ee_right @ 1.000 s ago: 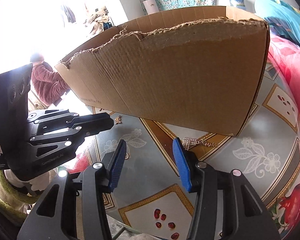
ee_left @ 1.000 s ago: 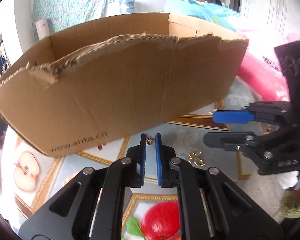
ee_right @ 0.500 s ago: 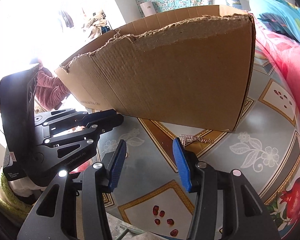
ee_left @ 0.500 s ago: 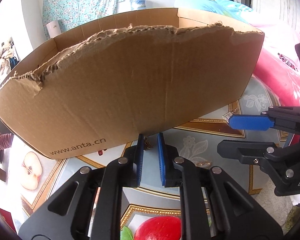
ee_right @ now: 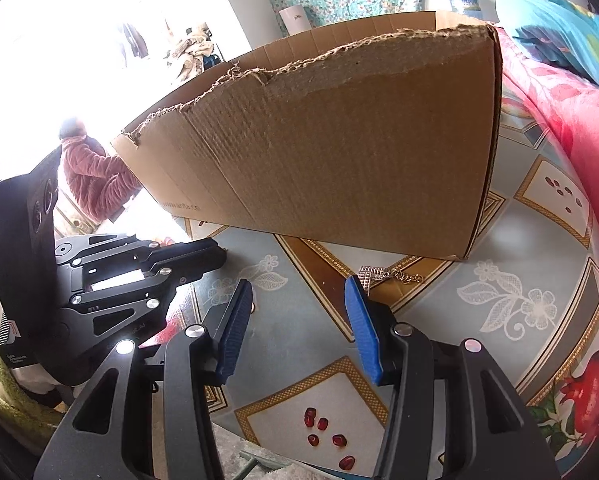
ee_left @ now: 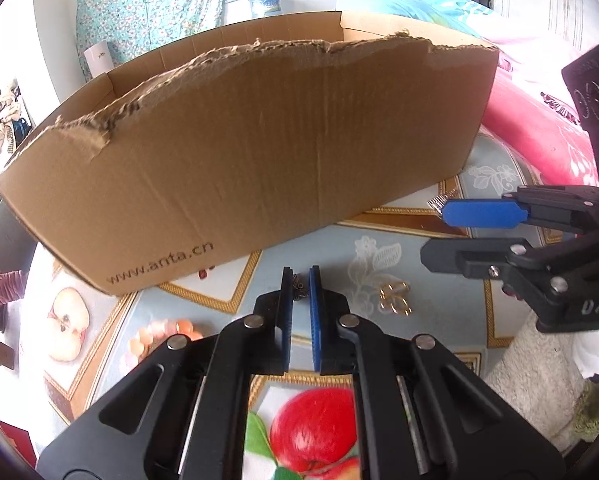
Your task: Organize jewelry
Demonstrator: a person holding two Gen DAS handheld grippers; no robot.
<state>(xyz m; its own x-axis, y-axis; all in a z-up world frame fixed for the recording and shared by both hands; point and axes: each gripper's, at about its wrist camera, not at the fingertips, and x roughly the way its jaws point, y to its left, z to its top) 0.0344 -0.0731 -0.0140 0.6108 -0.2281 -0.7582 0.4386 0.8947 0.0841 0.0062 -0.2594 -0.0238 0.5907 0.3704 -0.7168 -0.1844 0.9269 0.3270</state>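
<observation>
My left gripper (ee_left: 299,280) is shut on a small dark jewelry piece (ee_left: 299,287) pinched at the tips of its blue pads, just above the tablecloth in front of the torn cardboard box (ee_left: 259,152). Gold earrings (ee_left: 395,299) lie on the cloth to its right. In the right wrist view my right gripper (ee_right: 297,294) stands open with nothing between its pads. A silver pendant (ee_right: 372,274) on a chain lies just past its right pad, near the box's corner (ee_right: 465,254). The left gripper (ee_right: 218,256) shows at the left of that view.
The table carries a fruit-patterned cloth (ee_left: 439,320). A red blanket (ee_left: 539,132) bulges against the table's right side. A person in a pink robe (ee_right: 91,176) sits beyond the box at the left. The box's inside is hidden from both views.
The left view has tipped up a little, showing more of the box's torn rim. The small piece stays between the left pads. The right jaws keep the same gap.
</observation>
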